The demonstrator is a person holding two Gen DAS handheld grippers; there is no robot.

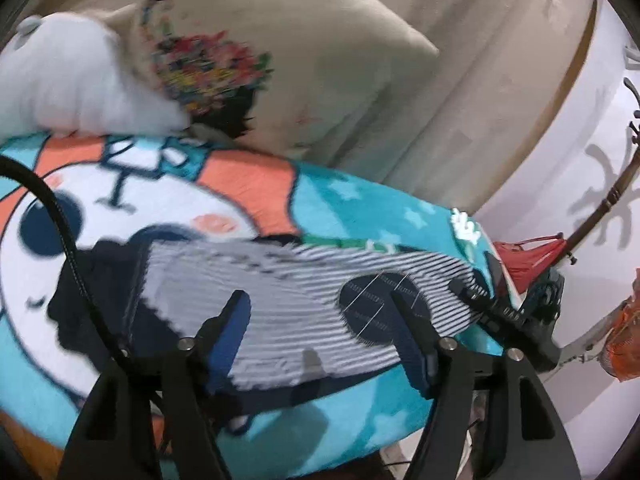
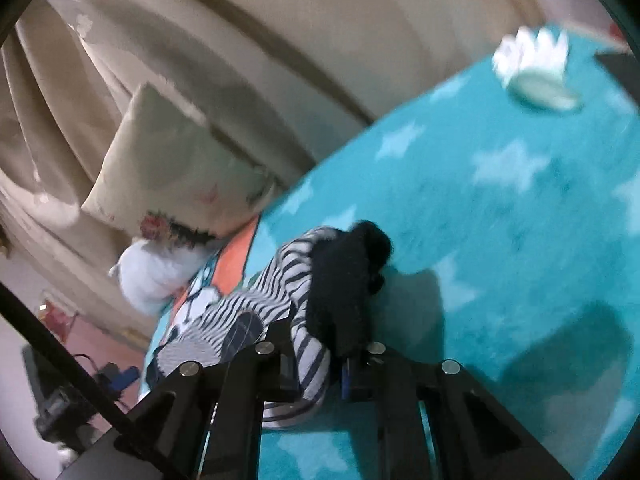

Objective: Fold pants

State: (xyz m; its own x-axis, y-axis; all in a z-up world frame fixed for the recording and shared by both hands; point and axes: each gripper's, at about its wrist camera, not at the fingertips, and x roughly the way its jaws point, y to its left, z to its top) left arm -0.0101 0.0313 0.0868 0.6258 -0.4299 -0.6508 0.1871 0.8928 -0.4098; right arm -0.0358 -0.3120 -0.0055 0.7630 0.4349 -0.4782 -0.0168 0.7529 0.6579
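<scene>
Small striped pants (image 1: pixel 280 292) with a dark oval knee patch (image 1: pixel 372 304) and a dark waistband lie on a turquoise blanket. My left gripper (image 1: pixel 320 312) is open above the pants, its blue-padded fingers (image 1: pixel 234 328) spread either side of the striped cloth. In the right wrist view the pants (image 2: pixel 264 304) are bunched, and my right gripper (image 2: pixel 320 364) is shut on their striped cloth and dark waistband (image 2: pixel 344 280), lifting that end. The right gripper's black fingers also show at the far end of the pants in the left wrist view (image 1: pixel 480 304).
The turquoise star-print blanket (image 2: pixel 500 208) covers the bed, with a cartoon face print (image 1: pixel 120 216). A beige floral cushion (image 1: pixel 280 60) and a white plush toy (image 1: pixel 72 80) lie at the back. A white crumpled item (image 2: pixel 536 68) lies on the blanket. The bed edge runs near the right.
</scene>
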